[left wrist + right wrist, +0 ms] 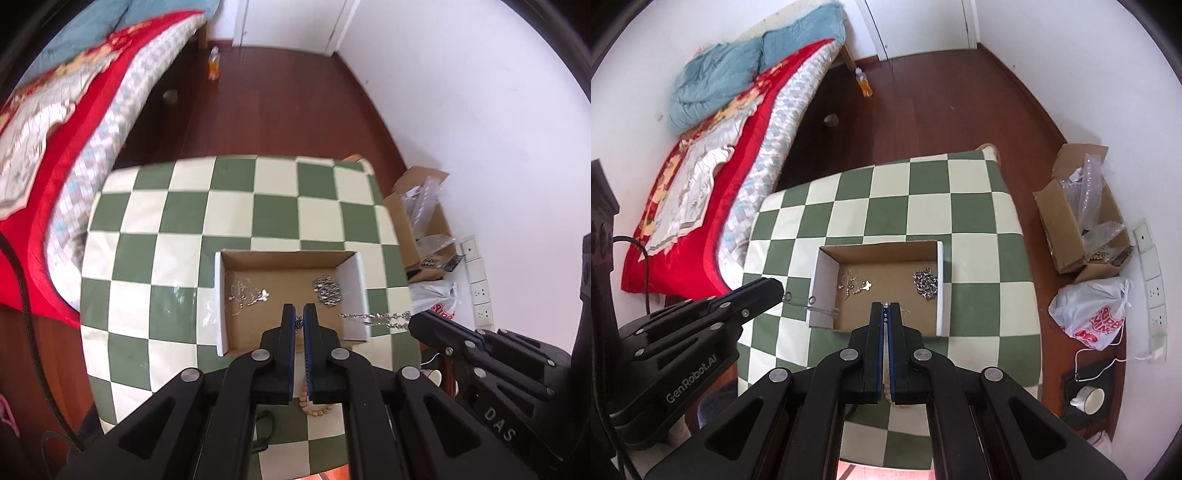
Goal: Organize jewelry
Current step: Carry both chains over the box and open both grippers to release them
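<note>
An open cardboard box (288,258) (827,277) sits on the green-and-cream checkered table. Inside lie a thin silver necklace (247,293) (856,286) at the left and a heap of silver chain (327,290) (925,282) at the right. My left gripper (299,314) (777,290) is shut on one end of a silver chain (809,304); my right gripper (885,308) (413,321) is shut on its other end (373,319). The chain hangs stretched between them over the box's near part. A beige bead bracelet (314,408) lies on the table under the left gripper.
A bed with a red quilt (701,192) stands left of the table. On the floor at the right are a cardboard box with plastic wrap (1078,214), a white plastic bag (1097,317), a cup (1087,397) and wall sockets (1152,273). A bottle (864,83) stands far back.
</note>
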`<state>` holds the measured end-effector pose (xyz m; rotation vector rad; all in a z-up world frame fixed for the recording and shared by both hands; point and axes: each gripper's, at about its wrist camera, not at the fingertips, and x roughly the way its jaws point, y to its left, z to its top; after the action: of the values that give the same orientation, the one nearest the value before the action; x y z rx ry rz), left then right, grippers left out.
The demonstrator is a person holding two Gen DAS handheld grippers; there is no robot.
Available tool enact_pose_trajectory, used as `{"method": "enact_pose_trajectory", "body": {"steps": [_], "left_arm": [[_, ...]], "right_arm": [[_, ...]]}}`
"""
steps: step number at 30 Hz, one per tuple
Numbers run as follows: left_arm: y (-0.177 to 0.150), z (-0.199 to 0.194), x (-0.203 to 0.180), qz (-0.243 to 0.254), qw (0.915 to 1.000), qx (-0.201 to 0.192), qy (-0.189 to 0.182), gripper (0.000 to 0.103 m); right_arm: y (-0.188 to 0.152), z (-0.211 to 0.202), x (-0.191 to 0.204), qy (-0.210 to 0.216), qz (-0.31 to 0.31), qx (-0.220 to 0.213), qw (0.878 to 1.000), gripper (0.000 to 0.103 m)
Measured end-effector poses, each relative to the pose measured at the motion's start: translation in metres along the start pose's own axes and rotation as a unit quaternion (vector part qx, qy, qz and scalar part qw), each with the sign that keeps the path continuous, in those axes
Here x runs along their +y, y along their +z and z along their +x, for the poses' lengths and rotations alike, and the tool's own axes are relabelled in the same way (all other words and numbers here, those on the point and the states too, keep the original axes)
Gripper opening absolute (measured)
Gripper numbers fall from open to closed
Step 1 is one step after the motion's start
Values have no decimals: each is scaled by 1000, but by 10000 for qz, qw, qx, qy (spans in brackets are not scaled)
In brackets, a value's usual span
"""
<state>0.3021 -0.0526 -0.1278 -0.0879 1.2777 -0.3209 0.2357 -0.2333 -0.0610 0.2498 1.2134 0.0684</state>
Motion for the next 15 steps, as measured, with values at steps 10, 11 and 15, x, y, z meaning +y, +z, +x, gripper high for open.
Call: {"method": "enact_pose_trajectory", "body": {"steps": [10, 11, 15], "left_arm": [[-8, 53, 28, -487, 9969, 623, -25, 2], [-7, 54, 29, -494, 9968, 635, 13, 3], [-3, 53, 30, -413, 9970, 524, 396, 7]], "right_arm": [[10, 77, 9, -138, -202, 766, 9968, 2], [10, 81, 8, -157, -196, 789, 9966, 2], [14, 97, 4, -221, -157, 941, 9952, 3]]}}
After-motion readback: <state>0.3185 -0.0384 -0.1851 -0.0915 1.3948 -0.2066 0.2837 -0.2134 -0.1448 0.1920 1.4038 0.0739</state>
